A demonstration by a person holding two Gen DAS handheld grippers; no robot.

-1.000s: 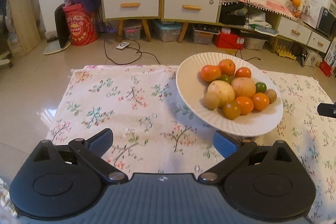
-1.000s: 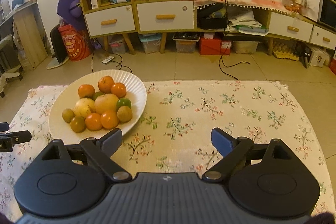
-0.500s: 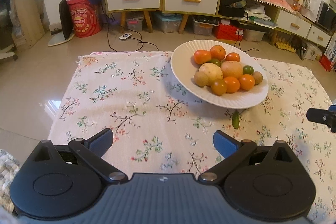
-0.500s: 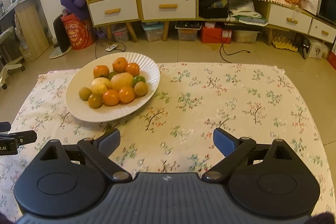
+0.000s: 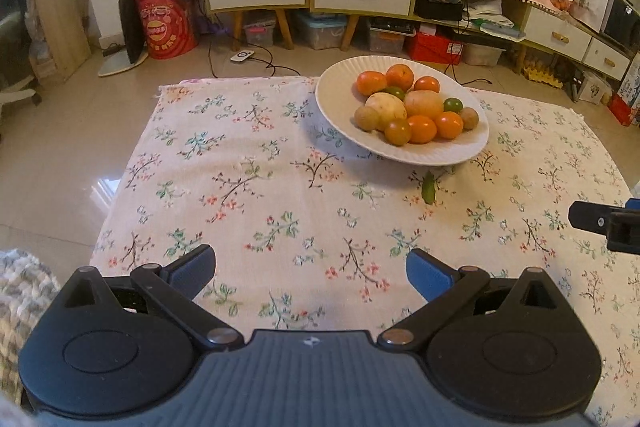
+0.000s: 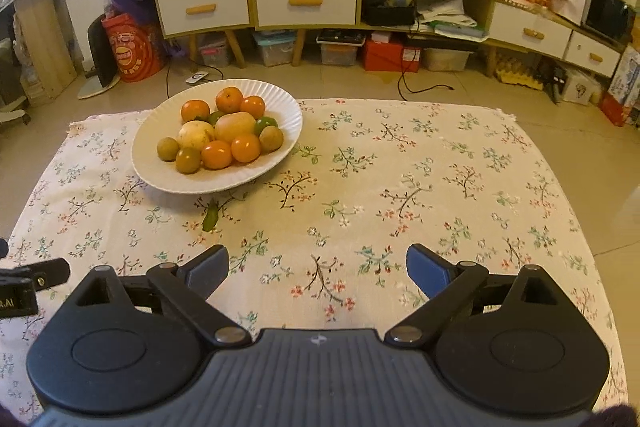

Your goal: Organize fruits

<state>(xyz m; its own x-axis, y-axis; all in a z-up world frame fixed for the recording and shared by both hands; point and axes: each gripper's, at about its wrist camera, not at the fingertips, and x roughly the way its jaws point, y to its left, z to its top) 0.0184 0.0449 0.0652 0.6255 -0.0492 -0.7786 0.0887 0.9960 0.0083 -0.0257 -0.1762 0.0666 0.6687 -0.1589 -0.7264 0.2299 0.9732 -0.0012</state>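
Both grippers have drawn back from the plate since a second ago, so the dish that filled the near field now sits farther up each view and more of the flowered cloth shows below it. The left gripper (image 5: 310, 269) stands wide, nothing between its blue pads, hanging over bare cloth near the table's front edge. The right gripper (image 6: 318, 269) has just been opening a little further and is likewise wide and empty.

Out beyond the fingers, a small green leaf (image 6: 210, 217) lies on the tablecloth (image 6: 440, 187), just in front of the white plate (image 6: 160, 175). The plate rests toward the far side of the table, left of centre for the right camera and right of centre for the left. On it the fruits (image 6: 220, 135) are heaped together: oranges, two pale yellow ones, a couple of green ones and some brownish ones, all touching. No fruit lies loose on the cloth.

Judging from this, gathering looks finished and the hands are pulling clear. If anything is left, it is the stray leaf; taking it would call for a low, narrow pinch flat against the cloth without snagging the fabric.
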